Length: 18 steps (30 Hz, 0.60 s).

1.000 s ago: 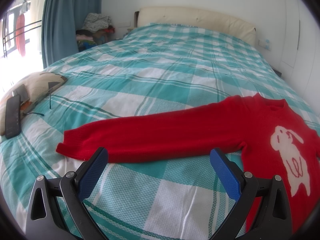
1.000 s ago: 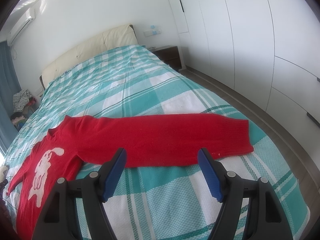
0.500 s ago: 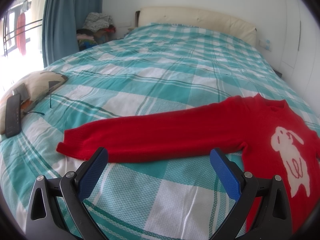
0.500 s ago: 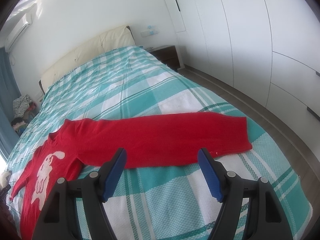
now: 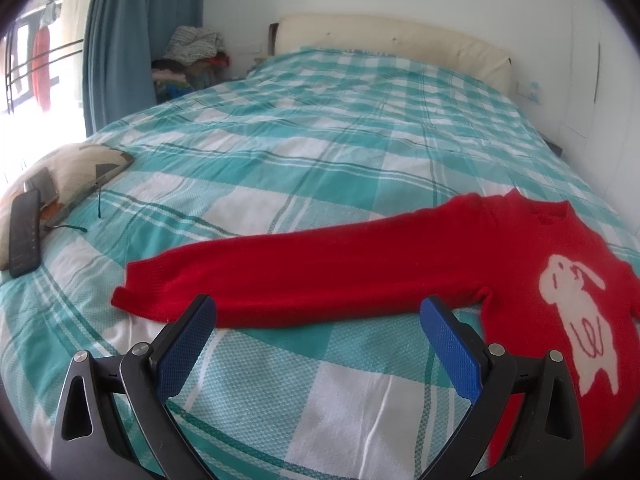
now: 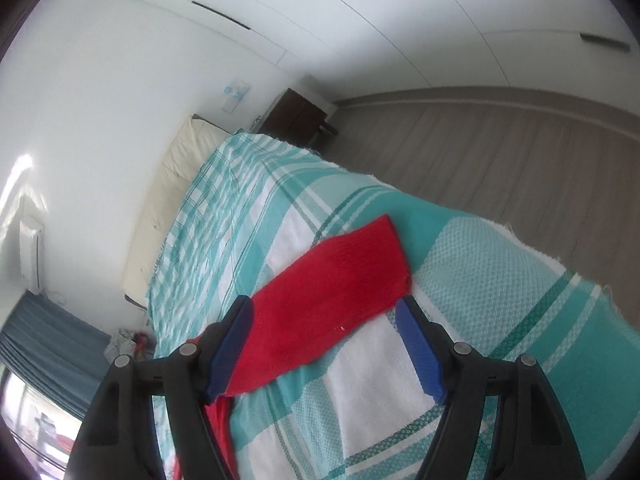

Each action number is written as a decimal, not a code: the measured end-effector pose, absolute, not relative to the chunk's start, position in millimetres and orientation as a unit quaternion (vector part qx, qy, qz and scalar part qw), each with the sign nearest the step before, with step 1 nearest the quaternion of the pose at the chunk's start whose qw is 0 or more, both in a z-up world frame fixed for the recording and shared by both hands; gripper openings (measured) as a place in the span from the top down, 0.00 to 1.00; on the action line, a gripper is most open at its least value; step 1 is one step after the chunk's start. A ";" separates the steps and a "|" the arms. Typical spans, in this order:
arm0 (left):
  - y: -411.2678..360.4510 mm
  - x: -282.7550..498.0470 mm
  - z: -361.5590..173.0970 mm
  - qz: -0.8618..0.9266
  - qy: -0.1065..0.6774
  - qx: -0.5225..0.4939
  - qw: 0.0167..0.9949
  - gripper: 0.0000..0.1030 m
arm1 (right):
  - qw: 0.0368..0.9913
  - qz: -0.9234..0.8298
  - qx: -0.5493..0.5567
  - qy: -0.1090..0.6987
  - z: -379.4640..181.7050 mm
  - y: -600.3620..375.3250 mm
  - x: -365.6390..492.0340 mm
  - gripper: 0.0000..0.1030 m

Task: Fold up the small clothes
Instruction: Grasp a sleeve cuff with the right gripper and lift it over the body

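Sweater (image 5: 360, 272) flat, cuff (image 6: 372, 256) near bed edge (image 6: 532, 248).

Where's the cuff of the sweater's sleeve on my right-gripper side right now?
In the right wrist view the sleeve cuff lies flat on the checked bedspread near the bed's floor-side edge, just beyond the open right gripper.

Black tool (image 5: 318, 322) — blue pads (image 5: 188, 346) (silver screws)

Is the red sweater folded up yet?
No, spread out. The red sweater lies flat on the bed, sleeves stretched straight.
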<state>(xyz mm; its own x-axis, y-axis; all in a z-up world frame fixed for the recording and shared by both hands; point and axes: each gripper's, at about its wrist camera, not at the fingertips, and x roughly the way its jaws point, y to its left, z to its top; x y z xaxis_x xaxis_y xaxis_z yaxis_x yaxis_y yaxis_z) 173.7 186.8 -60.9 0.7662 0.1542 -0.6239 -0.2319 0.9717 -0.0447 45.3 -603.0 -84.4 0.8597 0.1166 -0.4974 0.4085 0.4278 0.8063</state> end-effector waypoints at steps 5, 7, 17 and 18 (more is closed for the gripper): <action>189.6 173.6 -62.4 0.105 0.332 -0.060 0.936 0.01 | 0.774 -0.095 0.571 0.257 -105.4 -612.5 52.8 0.31; 191.0 173.2 -62.8 0.107 0.334 -0.063 0.935 0.01 | 0.771 -0.098 0.576 0.255 -109.9 -616.6 60.7 0.36; 187.3 183.0 -66.8 0.116 0.345 -0.070 0.929 0.01 | 0.780 -0.106 0.547 0.284 -125.4 -627.3 94.7 0.84; 186.3 184.0 -67.6 0.116 0.346 -0.068 0.928 0.01 | 0.787 -0.124 0.525 0.300 -123.3 -626.0 97.3 0.97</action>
<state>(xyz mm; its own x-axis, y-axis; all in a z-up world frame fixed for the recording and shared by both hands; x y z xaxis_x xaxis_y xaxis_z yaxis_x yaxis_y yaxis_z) 184.0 186.3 -67.6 0.7331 0.1688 -0.6588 -0.2635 0.9635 -0.0464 97.3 -626.0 -123.3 0.7897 0.1192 -0.6018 0.5096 0.4187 0.7516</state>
